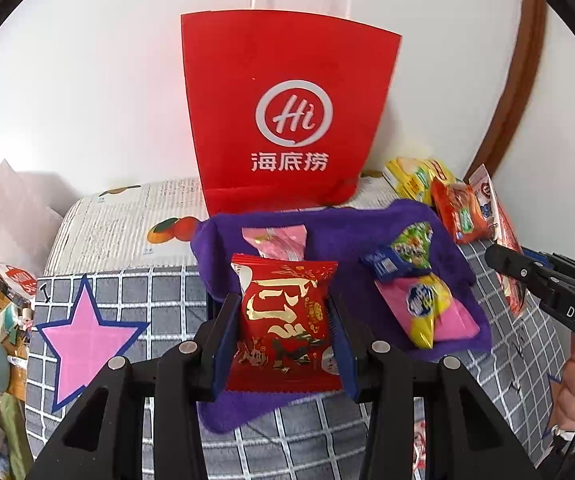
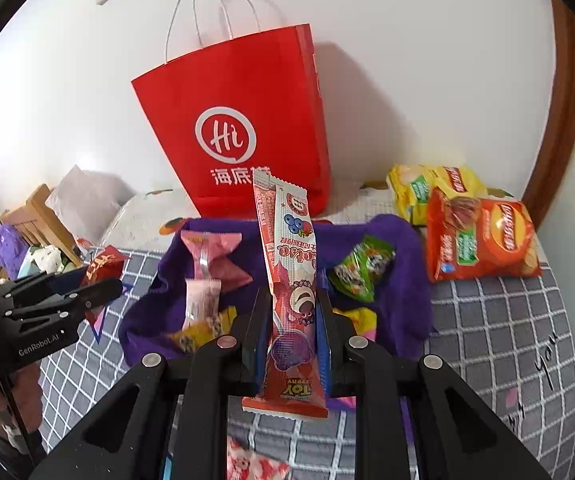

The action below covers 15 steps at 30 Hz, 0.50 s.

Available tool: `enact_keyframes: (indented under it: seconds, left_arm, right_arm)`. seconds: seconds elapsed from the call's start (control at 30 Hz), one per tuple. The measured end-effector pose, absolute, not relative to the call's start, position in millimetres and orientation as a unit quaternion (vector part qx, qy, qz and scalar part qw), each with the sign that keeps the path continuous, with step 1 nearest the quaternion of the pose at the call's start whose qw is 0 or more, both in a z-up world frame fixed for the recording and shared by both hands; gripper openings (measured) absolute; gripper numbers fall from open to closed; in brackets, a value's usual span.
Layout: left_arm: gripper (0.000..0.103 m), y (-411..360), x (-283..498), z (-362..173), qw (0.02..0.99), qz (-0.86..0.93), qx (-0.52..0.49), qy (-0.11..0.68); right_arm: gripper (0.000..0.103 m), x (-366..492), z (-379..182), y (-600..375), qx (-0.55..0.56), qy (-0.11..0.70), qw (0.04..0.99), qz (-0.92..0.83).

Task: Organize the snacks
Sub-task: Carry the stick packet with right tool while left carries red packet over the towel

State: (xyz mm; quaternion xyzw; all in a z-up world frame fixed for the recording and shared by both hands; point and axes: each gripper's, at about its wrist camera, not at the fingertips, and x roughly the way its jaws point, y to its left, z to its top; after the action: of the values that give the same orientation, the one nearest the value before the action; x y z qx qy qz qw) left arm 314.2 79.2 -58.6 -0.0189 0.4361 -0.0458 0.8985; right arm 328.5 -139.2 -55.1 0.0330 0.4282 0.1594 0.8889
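A: So, what do you have in each hand?

B: My left gripper (image 1: 285, 336) is squeezed shut on a square red snack pack (image 1: 285, 320). My right gripper (image 2: 291, 340) is pinched shut on a long stick snack (image 2: 287, 272). The stick points up and away from me, along my fingers.

A: Where do they go?

B: I think they go in the red paper bag (image 2: 243, 128). It stands straight ahead, against the wall, behind the purple cloth (image 1: 327, 228). Its open top is higher than both snacks.

A: Which hand is nearer?

B: I can't really tell. From the left one the bag is right in front. From the right one it is a bit to the left. So I'd guess both must go up and forward, over the rim.

A: And the rest?

B: More little snacks lie on the cloth. The orange chip bag (image 2: 483, 236) and the yellow chip bag (image 2: 431, 192) sit to the right of it, on the bed (image 2: 499, 332).
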Motion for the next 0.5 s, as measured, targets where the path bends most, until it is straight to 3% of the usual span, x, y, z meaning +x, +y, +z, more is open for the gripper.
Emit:
enact_keyframes:
  seconds: [0.5]
  left_arm:
    - [0.041,77,364,-73,0.894,-0.05,-0.042,0.443]
  right_arm:
    - [0.02,395,-73,-126,0.019,0.444,0.879,0.174]
